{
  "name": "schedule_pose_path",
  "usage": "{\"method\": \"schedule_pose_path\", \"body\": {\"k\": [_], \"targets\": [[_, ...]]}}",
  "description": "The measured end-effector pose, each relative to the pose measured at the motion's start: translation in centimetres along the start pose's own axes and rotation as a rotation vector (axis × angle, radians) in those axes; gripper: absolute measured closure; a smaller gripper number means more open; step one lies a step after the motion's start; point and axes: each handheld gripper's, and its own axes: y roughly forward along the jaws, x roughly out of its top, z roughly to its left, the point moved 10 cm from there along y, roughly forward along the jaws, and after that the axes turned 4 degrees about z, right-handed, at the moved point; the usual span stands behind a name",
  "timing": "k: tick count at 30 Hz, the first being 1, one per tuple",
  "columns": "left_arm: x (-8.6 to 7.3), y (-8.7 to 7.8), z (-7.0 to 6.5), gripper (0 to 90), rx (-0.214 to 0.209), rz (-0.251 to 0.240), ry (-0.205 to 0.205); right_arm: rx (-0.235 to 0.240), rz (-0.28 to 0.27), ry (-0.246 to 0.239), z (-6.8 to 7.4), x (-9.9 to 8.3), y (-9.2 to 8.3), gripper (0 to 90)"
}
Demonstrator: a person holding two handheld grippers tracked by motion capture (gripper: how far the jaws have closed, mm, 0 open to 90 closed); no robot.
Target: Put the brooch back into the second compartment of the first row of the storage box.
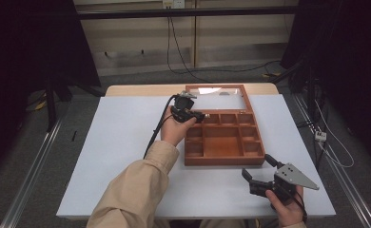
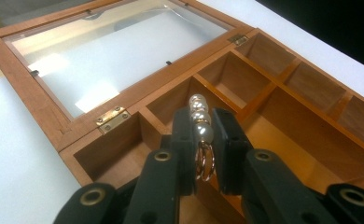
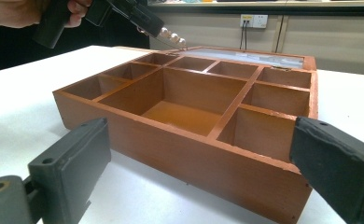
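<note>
A wooden box [image 1: 224, 163] with several open compartments lies on the white table [image 1: 122, 142], its glass-paned lid [image 1: 217, 96] folded flat behind it. My left gripper [image 1: 199, 115] hovers over the box's far left compartments, shut on a short string of pearls with gold rings [image 2: 202, 133]. In the left gripper view the left gripper [image 2: 202, 116] pinches the pearls between its pads above a corner compartment by a brass hinge [image 2: 112, 116]. My right gripper [image 1: 256, 165] rests open near the table's front right, with the box wall [image 3: 180, 144] just beyond the right gripper [image 3: 201, 140]. The pearls [image 3: 173, 37] also hang from the left gripper [image 3: 154, 25] in the right gripper view.
The box's large middle compartment [image 3: 180, 112] holds nothing. Bare white table lies left of the box and along the front edge. Cables trail on the floor behind the table, and metal rails [image 1: 31, 175] run along both sides.
</note>
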Motion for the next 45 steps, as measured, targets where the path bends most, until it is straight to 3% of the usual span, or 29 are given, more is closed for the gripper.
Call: {"method": "schedule_pose_path", "body": {"k": [13, 45], "targets": [[0.0, 1.1, 0.0, 80.3, 0.002, 0.005, -0.008, 0.002, 0.002, 0.002, -0.1, 0.0, 0.0, 4.9], [0.3, 1.9, -0.1, 80.3, 0.015, 0.020, 0.005, 0.011, 0.003, -0.001, 0.1, -0.1, 0.0, 5.2]]}}
